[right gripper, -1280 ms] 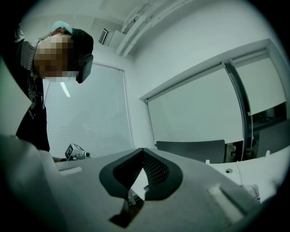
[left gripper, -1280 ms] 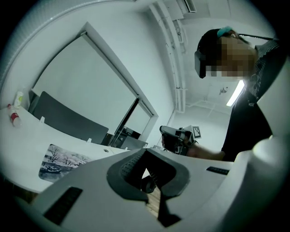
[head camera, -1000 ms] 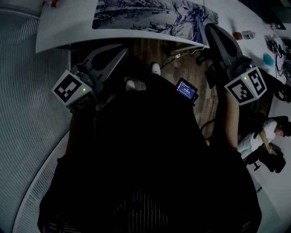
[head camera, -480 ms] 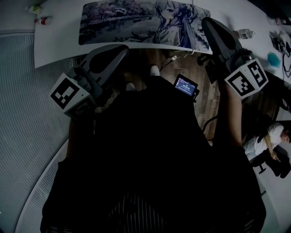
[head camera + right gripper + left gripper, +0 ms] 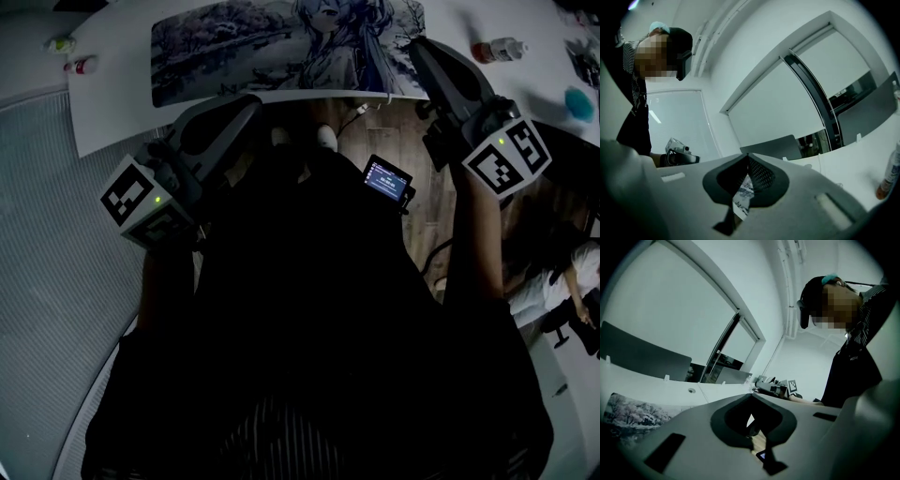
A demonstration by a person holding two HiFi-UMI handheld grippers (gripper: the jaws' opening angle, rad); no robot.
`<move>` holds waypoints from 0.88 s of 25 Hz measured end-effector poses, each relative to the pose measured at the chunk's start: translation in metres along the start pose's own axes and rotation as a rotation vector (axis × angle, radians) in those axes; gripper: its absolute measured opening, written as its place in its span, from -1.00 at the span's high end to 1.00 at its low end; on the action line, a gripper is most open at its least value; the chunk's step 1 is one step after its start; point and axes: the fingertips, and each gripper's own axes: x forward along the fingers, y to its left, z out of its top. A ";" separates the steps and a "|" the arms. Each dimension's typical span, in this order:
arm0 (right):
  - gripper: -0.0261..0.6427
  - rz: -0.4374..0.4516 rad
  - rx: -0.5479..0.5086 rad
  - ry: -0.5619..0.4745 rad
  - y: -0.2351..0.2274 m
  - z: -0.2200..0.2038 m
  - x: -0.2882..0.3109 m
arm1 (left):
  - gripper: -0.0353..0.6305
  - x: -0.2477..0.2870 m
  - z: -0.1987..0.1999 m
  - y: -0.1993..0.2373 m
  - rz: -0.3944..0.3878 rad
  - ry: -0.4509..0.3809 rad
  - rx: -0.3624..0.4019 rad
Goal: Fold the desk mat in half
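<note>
The desk mat, a long mat with a grey landscape and a drawn figure, lies flat on the white desk at the top of the head view. My left gripper hangs shut and empty just short of the desk's near edge, below the mat's middle. My right gripper is shut too, its tip by the mat's right end; whether it touches the mat I cannot tell. In the left gripper view the mat shows at lower left beyond the left gripper. The right gripper shows a strip of mat through its gap.
A bottle stands on the desk right of the mat and shows again. Two small bottles lie at the desk's left end. A small screen hangs at my chest. Another person sits at the right.
The desk and mat have slid lower and leftward in the head view. Both grippers stay shut and now reach closer to the desk's near edge, the right one up to the mat's right end.
</note>
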 end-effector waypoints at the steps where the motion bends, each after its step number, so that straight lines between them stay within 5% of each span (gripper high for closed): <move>1: 0.91 -0.011 0.005 0.000 -0.004 -0.002 -0.002 | 0.87 0.005 0.001 0.001 -0.012 0.010 0.009; 13: 0.91 -0.222 0.050 0.026 -0.051 -0.013 -0.006 | 0.87 0.060 0.006 0.046 -0.202 0.097 0.009; 22: 0.91 -0.252 0.082 0.036 -0.083 -0.015 0.023 | 0.87 0.103 0.000 0.081 -0.313 0.141 -0.060</move>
